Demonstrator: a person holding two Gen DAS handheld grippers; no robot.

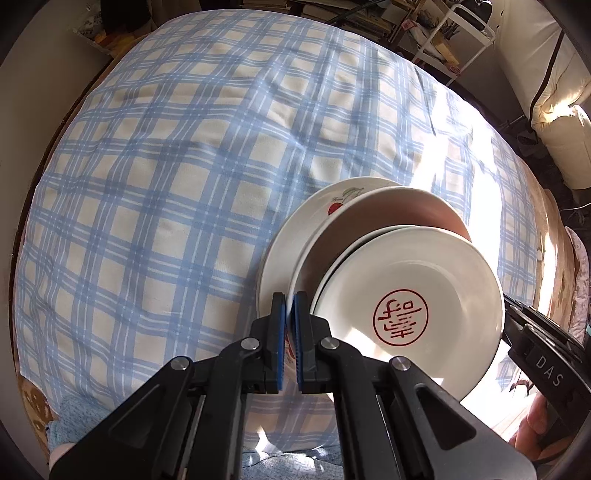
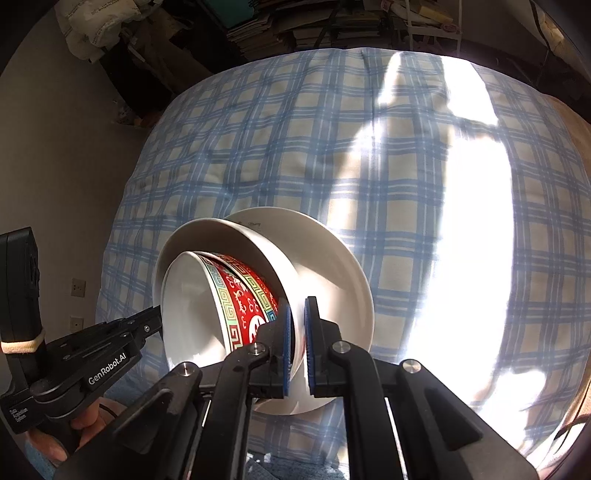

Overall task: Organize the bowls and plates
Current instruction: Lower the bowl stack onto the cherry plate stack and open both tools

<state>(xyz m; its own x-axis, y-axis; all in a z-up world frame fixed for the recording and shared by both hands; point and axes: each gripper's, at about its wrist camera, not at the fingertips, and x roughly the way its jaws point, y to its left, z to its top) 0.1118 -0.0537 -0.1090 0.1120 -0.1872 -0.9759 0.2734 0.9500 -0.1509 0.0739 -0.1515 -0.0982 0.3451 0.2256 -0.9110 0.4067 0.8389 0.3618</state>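
A stack of dishes hangs tilted between my two grippers over the blue checked cloth (image 1: 155, 192). At the bottom is a white plate with a cherry print (image 1: 295, 240), then a large white bowl (image 1: 391, 210), then a small bowl with a red seal mark inside (image 1: 402, 295). From the right wrist the small bowl's red patterned outside (image 2: 243, 295) shows within the white bowl (image 2: 258, 240), over the plate (image 2: 343, 280). My left gripper (image 1: 289, 310) is shut on the white bowl's near rim. My right gripper (image 2: 299, 314) is shut on the opposite rim. Whether the plate touches the cloth is unclear.
The cloth-covered table (image 2: 332, 147) stretches ahead, with bright sunlight (image 2: 476, 240) on its right part. Behind it stand stacked books (image 2: 258, 33) and a white metal rack (image 1: 458, 40). A pale cushion (image 1: 554, 122) lies at the right. A hand (image 2: 92, 421) holds the other gripper.
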